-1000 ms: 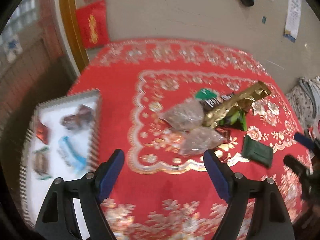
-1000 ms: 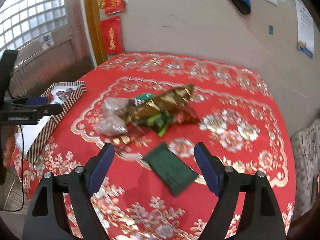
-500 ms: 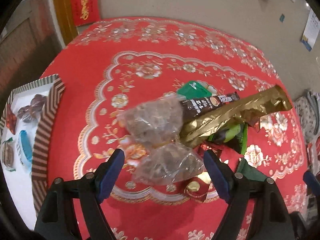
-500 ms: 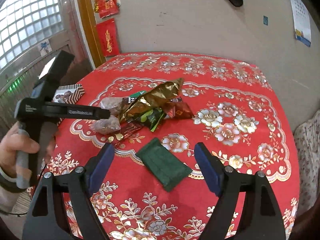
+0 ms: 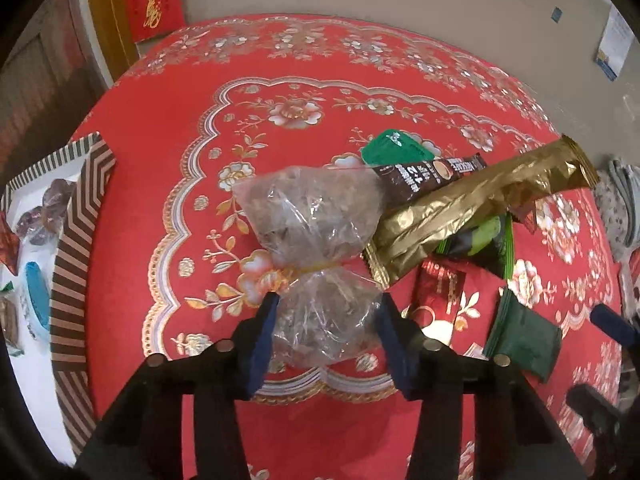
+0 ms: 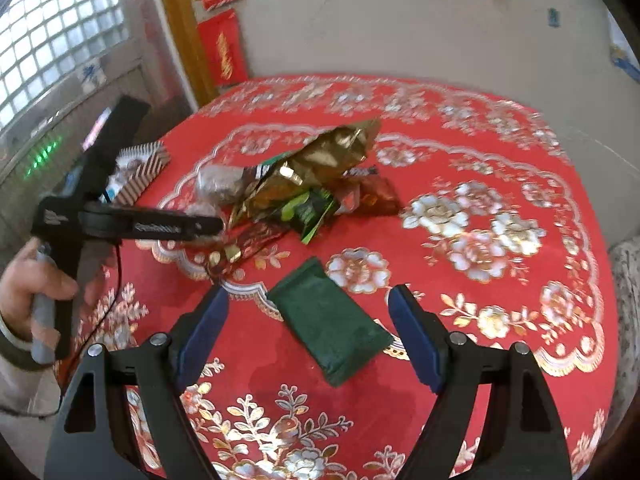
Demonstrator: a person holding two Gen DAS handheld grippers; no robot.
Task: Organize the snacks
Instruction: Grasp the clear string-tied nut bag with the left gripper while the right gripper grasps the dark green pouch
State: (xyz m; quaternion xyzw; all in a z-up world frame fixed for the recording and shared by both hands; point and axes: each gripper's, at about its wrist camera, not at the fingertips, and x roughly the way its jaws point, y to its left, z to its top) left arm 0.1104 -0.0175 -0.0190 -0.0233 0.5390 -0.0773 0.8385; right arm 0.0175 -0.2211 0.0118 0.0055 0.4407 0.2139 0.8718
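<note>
Squeezing the clear snack bag (image 5: 324, 320) with my left gripper (image 5: 326, 306); my right gripper (image 6: 308, 300) stays wide open above the dark green packet (image 6: 330, 320).

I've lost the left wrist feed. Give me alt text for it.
The left gripper has its blue fingers on either side of the near half of a clear bag tied at its middle, on a red tablecloth. Right of the bag lie a gold wrapper, a coffee stick and green packets; a striped box holding snacks sits far left.
</note>
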